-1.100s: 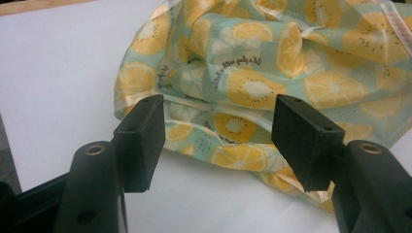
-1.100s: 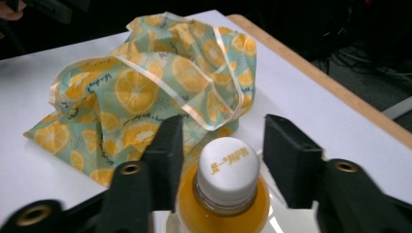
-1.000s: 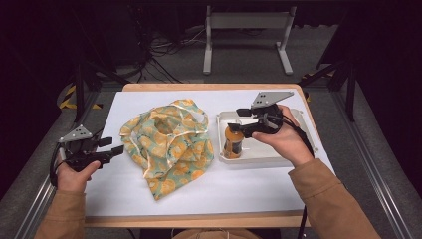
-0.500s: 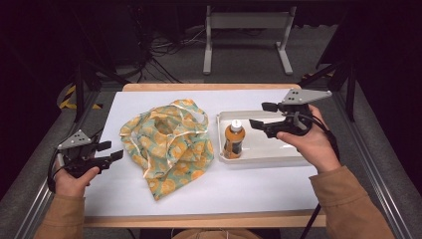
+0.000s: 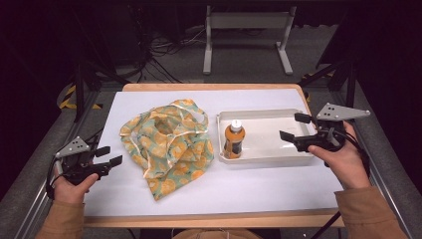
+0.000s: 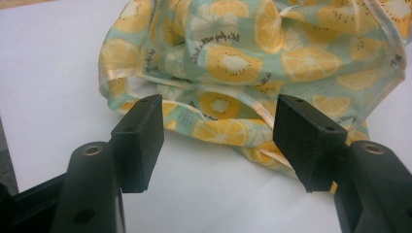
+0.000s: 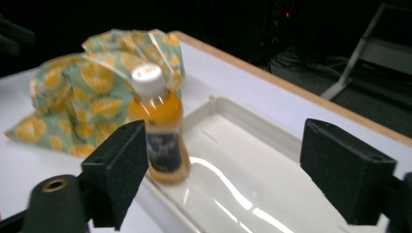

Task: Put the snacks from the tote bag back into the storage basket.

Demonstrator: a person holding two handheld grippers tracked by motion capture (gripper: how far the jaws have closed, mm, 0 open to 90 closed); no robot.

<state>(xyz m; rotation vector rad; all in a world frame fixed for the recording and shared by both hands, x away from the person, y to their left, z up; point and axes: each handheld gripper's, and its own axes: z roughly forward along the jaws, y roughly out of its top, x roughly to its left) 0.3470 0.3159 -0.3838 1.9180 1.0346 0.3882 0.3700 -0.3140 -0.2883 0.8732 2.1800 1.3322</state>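
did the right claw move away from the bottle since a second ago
Yes. The right claw has gone rightward along the white tray, from over the orange bottle to the tray's right end; its jaws have just been opening, nothing between them.

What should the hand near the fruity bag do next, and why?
Probably ease the left tool forward onto the bag. Its jaws stand open and empty just short of the cloth. The juice bottle already stands upright in the tray, and the right tool, jaws just opened, is clear of it.
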